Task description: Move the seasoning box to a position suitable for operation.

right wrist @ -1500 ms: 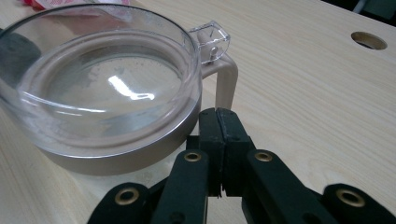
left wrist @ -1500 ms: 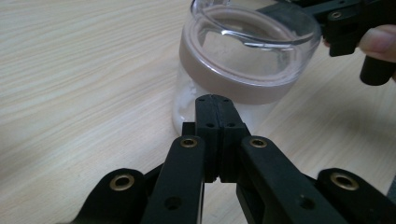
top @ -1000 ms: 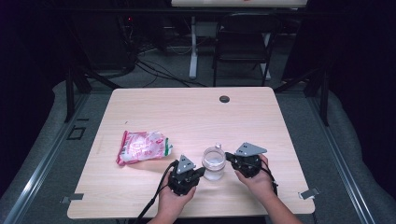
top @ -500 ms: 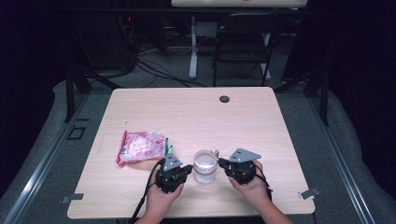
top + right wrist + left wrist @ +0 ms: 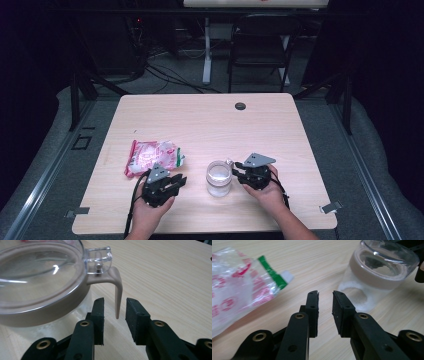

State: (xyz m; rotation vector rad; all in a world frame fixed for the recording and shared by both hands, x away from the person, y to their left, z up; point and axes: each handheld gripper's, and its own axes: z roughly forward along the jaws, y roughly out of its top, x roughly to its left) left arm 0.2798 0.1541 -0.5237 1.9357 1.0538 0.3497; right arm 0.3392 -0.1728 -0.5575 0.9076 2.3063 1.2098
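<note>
A clear jar with a beige collar and a see-through hinged lid stands upright on the light wooden tabletop, near the front edge and a little right of its middle; a thin layer of white powder lies in its bottom, seen in the left gripper view. In the right gripper view a beige clasp tab hangs down from the jar's collar beneath a clear hinge piece with a small metal pin. The right gripper lies just to the right of the jar; its jaws have just been opening and stand a moderate gap apart, with the tip of the tab between them but neither pad pressing on it. The left gripper lies to the left of the jar and apart from it, near the front edge; its jaws have also just been opening and are parted by a narrow gap with nothing between them. Just behind the left gripper, toward the tabletop's left side, lies a crumpled clear plastic bag with red print and a green strip; the red marks are too creased and blurred to read. A small dark round cap sits near the back edge, well apart from everything else.
</note>
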